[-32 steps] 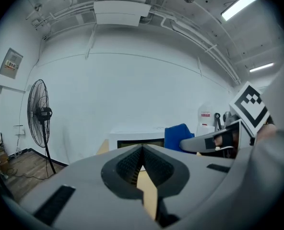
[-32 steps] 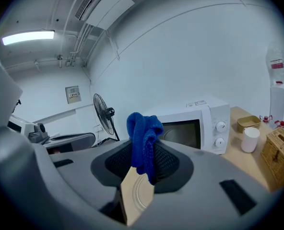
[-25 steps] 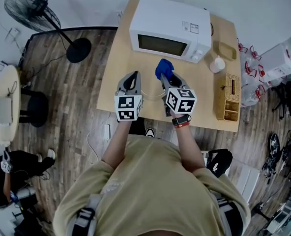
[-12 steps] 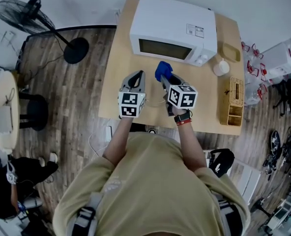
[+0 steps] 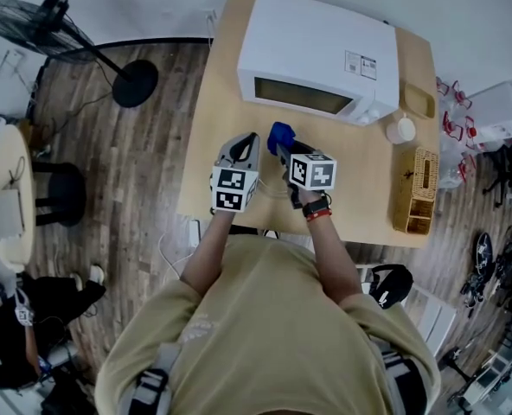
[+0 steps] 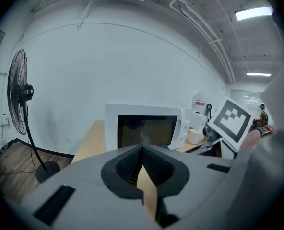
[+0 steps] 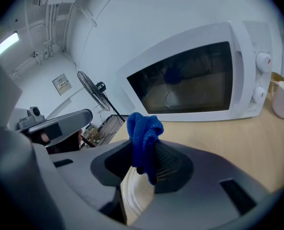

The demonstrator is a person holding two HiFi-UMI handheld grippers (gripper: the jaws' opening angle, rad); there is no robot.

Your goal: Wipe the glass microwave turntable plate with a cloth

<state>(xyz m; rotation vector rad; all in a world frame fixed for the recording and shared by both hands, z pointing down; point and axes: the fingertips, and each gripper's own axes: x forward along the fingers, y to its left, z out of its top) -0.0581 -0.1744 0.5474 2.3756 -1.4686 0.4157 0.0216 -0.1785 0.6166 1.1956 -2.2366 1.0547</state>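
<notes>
the right gripper point(image 7: 144, 151) is clenched on a bunched, fuzzy deep-blue cloth point(image 7: 143, 128) poking above its tips, the clear, ring-ridged glass plate point(image 7: 135, 194) shows through the gap beneath those jaws, near the white microwave point(image 5: 316, 41), and the left gripper point(image 6: 142, 148) is pinched together, empty.

Your right claw point(image 7: 143, 166) is matt grey plastic with ribbed black pads point(image 7: 168, 164). The cloth point(image 7: 144, 133) it holds is fluffy blue fabric. The microwave point(image 7: 254, 35) is glossy white plastic with a dark, reflective door point(image 7: 190, 80). The counter point(image 7: 238, 138) is smooth pale wood.
</notes>
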